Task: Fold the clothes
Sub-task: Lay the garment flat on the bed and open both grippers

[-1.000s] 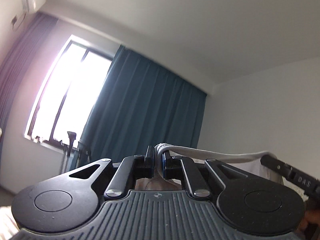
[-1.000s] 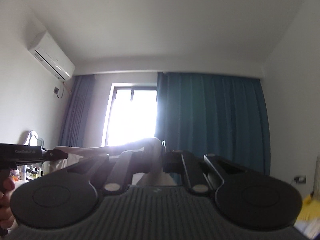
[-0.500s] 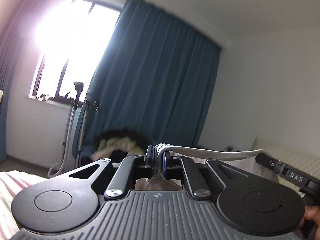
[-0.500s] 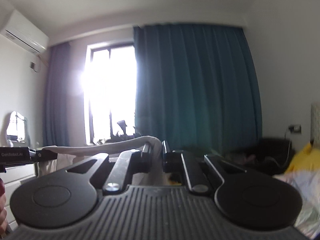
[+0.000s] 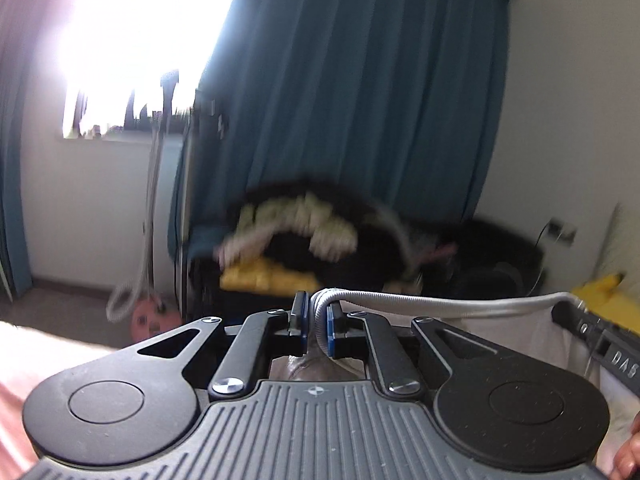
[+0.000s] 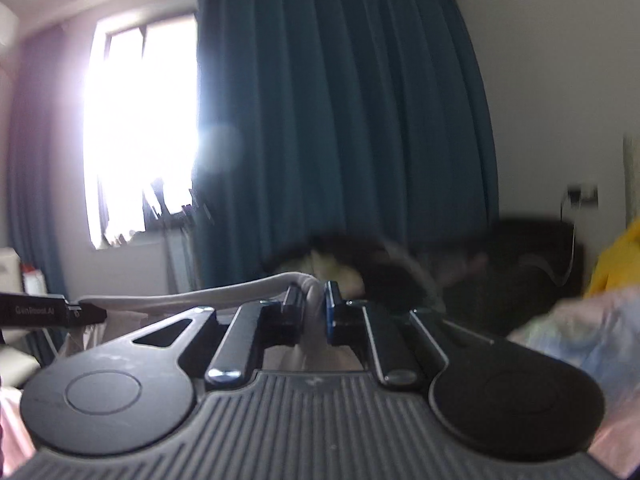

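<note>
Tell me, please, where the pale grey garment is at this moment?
The pale grey garment is stretched between both tongs: left tongs pinch one end, right tongs the other, before the blue curtain.

Both the left gripper and the right gripper are showing matte black linkage arms with silver screws, round side discs, ribbed grey housings and blue-padded fingers, one body bearing "GenRobot.AI", the other "DAS".

The right gripper reads "DAS"; the left gripper reads "GenRobot.AI".
</note>
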`<action>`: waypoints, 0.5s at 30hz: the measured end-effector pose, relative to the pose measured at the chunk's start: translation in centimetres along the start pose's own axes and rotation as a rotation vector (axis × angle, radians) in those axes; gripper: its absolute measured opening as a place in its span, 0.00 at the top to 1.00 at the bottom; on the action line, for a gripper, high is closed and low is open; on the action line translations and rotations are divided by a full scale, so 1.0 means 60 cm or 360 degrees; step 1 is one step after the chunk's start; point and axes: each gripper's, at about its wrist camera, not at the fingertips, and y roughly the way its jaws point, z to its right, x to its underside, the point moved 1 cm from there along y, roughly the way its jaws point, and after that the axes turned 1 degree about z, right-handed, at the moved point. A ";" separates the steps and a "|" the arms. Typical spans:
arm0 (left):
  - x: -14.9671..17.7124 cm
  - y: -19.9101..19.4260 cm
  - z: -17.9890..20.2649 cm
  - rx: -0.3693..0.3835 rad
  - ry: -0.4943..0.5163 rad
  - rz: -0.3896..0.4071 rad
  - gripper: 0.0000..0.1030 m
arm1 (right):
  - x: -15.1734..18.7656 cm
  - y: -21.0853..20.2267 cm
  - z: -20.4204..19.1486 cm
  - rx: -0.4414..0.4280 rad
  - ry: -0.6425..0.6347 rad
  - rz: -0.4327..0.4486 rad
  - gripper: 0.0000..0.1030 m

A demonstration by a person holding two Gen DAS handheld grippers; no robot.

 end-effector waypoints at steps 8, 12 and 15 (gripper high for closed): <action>0.158 0.248 -0.052 -0.0138 -0.0018 -0.0459 0.88 | 0.203 0.184 0.055 0.0042 0.0072 -0.0440 0.87; 0.185 0.267 -0.058 -0.0127 0.0088 -0.0440 0.88 | 0.304 0.276 0.083 0.0063 0.0108 -0.0660 0.85; 0.182 0.267 -0.059 -0.0054 0.0147 -0.0487 0.61 | 0.293 0.237 0.078 0.0042 0.0115 -0.0674 0.76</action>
